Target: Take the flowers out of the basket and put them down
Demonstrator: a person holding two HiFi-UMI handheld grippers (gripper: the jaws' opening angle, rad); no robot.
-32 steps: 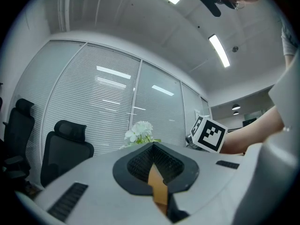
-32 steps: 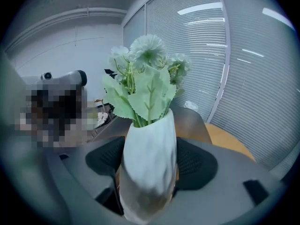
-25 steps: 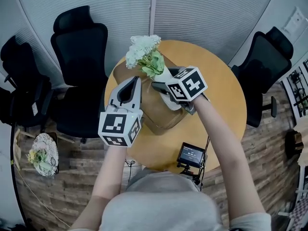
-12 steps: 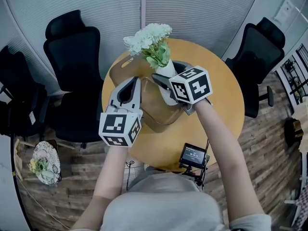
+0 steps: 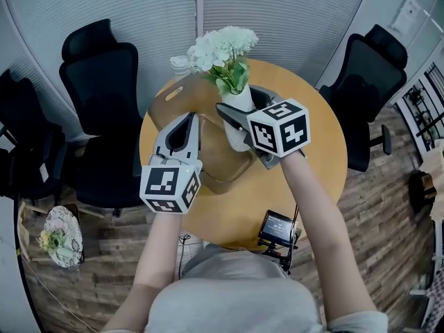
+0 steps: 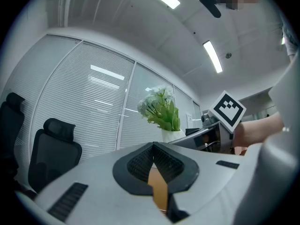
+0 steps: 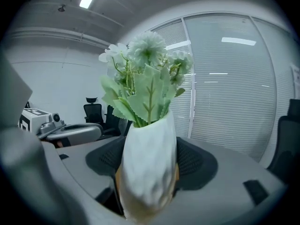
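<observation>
1. The flowers [image 5: 222, 47] sit in a small white vase [image 7: 149, 168]. The bunch looks light but top-heavy, and the vase looks hard, smooth and probably breakable. The vase body is the place to take hold, not the soft stems.
2. The right claw [image 5: 238, 108] pinches the vase around its middle, a pad on each side. The blossoms rise above and just ahead of its jaws.
3. Below this claw lies the brown basket [image 5: 208, 155]. I cannot tell whether the vase's base is clear of its rim.
4. The left claw [image 5: 186, 127] is pressed together on the basket's edge, apparently steadying it on the round desk [image 5: 312, 144].
</observation>
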